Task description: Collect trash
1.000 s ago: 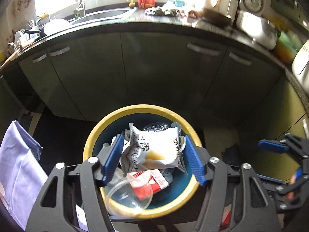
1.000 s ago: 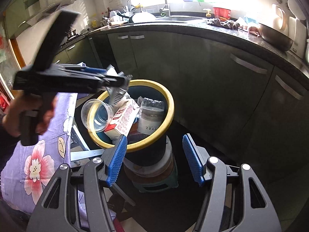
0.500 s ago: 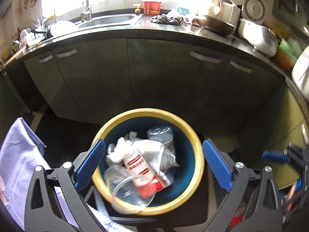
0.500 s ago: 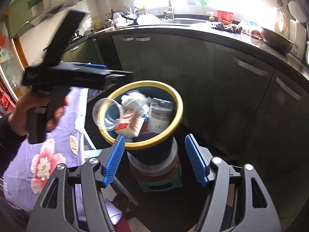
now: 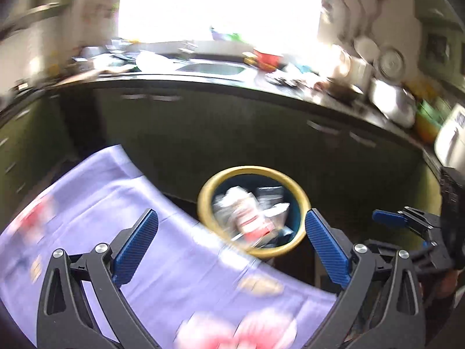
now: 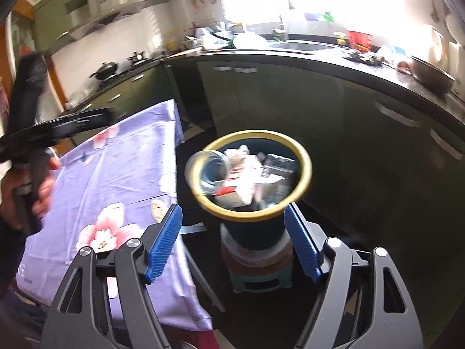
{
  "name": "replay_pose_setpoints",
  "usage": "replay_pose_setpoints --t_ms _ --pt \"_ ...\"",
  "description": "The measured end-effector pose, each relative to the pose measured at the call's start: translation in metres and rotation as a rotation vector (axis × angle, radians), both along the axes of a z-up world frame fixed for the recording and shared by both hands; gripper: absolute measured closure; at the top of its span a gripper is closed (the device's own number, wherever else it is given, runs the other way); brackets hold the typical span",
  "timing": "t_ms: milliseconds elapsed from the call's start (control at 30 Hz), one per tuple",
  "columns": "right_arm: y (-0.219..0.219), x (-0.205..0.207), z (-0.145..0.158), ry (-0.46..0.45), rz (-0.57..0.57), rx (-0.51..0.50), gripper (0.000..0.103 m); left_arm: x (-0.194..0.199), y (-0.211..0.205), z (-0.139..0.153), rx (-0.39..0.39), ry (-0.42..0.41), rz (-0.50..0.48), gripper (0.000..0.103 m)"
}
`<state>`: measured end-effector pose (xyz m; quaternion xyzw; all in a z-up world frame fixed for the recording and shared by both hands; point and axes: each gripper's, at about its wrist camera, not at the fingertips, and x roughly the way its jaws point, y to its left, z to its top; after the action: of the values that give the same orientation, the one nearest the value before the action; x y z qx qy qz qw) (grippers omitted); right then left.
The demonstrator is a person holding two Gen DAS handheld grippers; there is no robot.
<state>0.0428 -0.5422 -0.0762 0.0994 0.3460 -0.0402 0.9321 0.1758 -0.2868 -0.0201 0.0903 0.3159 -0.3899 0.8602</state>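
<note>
Trash fills the yellow-rimmed bin [image 6: 302,157]: a clear plastic cup [image 6: 207,171] leaning over its rim, a red-and-white carton [image 6: 241,186], crumpled wrappers. The bin stands ahead of both claws. Left gripper [image 5: 231,244] is spread wide, empty; right gripper [image 6: 234,241] is opening, nothing between its pads.

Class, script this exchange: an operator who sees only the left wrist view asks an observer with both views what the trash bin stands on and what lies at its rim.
Operator: My view cuts off the bin's base. What is under it?
Observer: The yellow-rimmed bin stands on a pale round base, which sits on a teal stool.
Operator: Something blurry is at the rim. What is it?
Observer: A clear plastic cup lies on its side across the rim, on the side nearest the purple flowered cloth.
</note>
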Motion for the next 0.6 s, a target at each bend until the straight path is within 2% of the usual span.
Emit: replay_pose_setpoints --t_ms 167,300,367,433,600 --pt "0.032 0.0 0.003 -0.029 0.068 -0.004 0.028 -0.053 0.104 0.012 -0.027 -0.045 0.227 0.007" --pt "0.054 -0.012 0.014 -0.081 0.086 -0.01 0.004 -0.091 0.162 0.012 -0.02 -0.105 0.403 0.007" --pt "0.064 -0.02 0.02 -0.101 0.081 -0.022 0.005 -0.113 0.191 0.012 -0.02 -0.153 0.517 0.007" --pt "0.076 -0.027 0.026 -0.105 0.071 -0.066 0.005 -0.129 0.21 0.012 -0.028 -0.166 0.579 0.007" --pt "0.098 -0.046 0.037 -0.139 0.062 -0.149 0.005 -0.16 0.244 0.019 -0.084 -0.171 0.643 0.007"
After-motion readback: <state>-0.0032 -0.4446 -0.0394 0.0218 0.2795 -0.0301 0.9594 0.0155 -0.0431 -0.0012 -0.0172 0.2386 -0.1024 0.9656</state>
